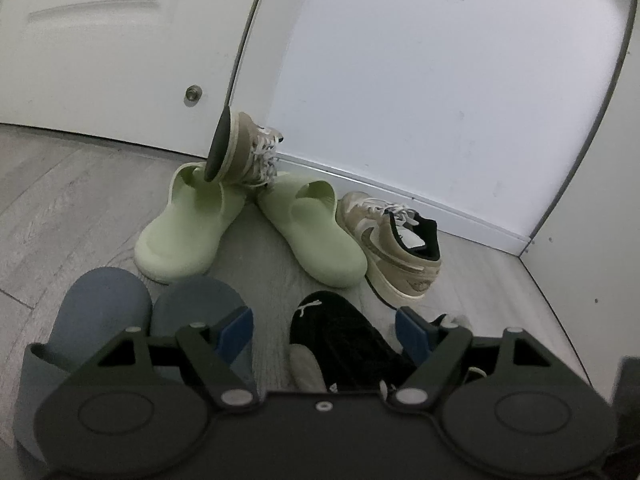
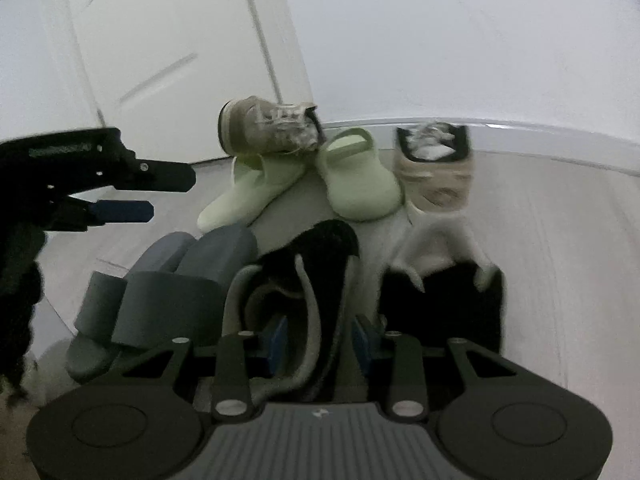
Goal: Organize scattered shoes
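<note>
Pale green slides [image 1: 192,224], grey-blue slides [image 1: 100,320], tan-and-white sneakers [image 1: 394,246] with white laces, a black shoe [image 1: 340,332] — all on grey wood-grain floor [image 1: 60,200].

Two pale green slides [image 1: 192,220] lie toes toward the camera, a tan sneaker [image 1: 244,148] tipped on its side over one. Its mate [image 1: 396,240] stands upright by the baseboard. Two grey-blue slides [image 1: 100,312] and a black shoe [image 1: 340,336] lie nearer.

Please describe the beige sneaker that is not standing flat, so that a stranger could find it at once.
Look where the white door meets the wall. There, two light green slides lie on the floor, and the tipped sneaker rests on the left one. Unlike its upright twin further right, its dark sole faces sideways.
</note>
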`<control>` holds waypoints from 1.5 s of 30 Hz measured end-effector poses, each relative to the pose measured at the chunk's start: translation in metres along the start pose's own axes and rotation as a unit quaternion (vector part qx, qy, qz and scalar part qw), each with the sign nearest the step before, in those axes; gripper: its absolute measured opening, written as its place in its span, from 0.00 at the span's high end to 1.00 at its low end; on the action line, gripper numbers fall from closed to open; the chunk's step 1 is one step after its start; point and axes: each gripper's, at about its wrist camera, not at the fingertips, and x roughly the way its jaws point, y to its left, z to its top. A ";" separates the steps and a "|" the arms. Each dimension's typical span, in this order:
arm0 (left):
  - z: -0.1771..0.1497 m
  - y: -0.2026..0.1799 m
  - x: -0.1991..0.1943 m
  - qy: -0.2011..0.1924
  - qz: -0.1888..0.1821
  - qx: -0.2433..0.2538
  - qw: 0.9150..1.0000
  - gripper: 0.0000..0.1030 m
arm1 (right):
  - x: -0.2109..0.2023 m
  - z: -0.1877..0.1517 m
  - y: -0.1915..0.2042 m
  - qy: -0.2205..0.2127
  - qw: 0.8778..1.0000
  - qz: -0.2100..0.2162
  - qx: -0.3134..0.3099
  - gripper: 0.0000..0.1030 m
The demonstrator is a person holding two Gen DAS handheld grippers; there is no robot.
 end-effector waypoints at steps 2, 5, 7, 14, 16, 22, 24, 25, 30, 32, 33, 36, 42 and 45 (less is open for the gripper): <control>0.001 0.000 0.000 -0.001 0.003 0.003 1.000 0.23 | 0.017 0.005 0.009 0.017 0.999 -0.013 -0.028 0.62; 0.001 0.003 0.001 0.001 0.005 -0.004 1.000 0.23 | 0.038 0.009 0.022 0.026 0.997 -0.055 -0.057 0.61; 0.001 0.005 0.002 0.003 0.005 -0.010 1.000 0.23 | 0.046 0.009 0.026 0.018 0.996 -0.068 -0.063 0.61; 0.001 0.007 0.001 0.000 0.006 -0.017 1.000 0.23 | 0.052 0.009 0.028 -0.001 0.994 -0.081 -0.074 0.79; 0.002 0.008 0.001 -0.002 0.008 -0.018 1.000 0.23 | 0.048 0.010 0.027 -0.013 0.995 -0.079 -0.062 0.80; 0.006 0.015 -0.002 -0.012 0.013 -0.032 0.999 0.23 | 0.018 0.020 0.029 -0.082 0.994 -0.061 -0.044 0.80; 0.007 0.016 -0.002 -0.013 0.014 -0.034 0.999 0.23 | 0.001 0.031 0.019 -0.114 0.992 -0.048 -0.009 0.80; 0.007 0.016 -0.003 -0.014 0.015 -0.035 0.999 0.23 | -0.004 0.035 0.016 -0.125 0.991 -0.047 0.000 0.80; 0.008 0.015 -0.005 -0.017 0.016 -0.030 0.999 0.23 | -0.059 0.060 -0.019 -0.208 0.975 -0.071 0.028 0.80; 0.007 0.014 -0.005 -0.015 0.014 -0.029 0.999 0.23 | -0.075 0.060 -0.035 -0.219 0.971 -0.092 0.036 0.80; 0.006 0.014 -0.004 -0.014 0.014 -0.030 0.999 0.23 | -0.086 0.057 -0.049 -0.223 0.967 -0.117 0.037 0.80; 0.004 0.012 -0.001 -0.008 0.009 -0.028 1.000 0.23 | -0.097 0.044 -0.067 -0.211 0.963 -0.164 0.022 0.79; 0.003 0.010 0.000 -0.005 0.006 -0.022 1.000 0.23 | -0.103 0.006 -0.108 -0.150 0.960 -0.231 0.049 0.79; 0.003 0.010 0.000 -0.004 0.005 -0.022 1.000 0.23 | -0.099 -0.019 -0.118 -0.119 0.962 -0.236 0.071 0.79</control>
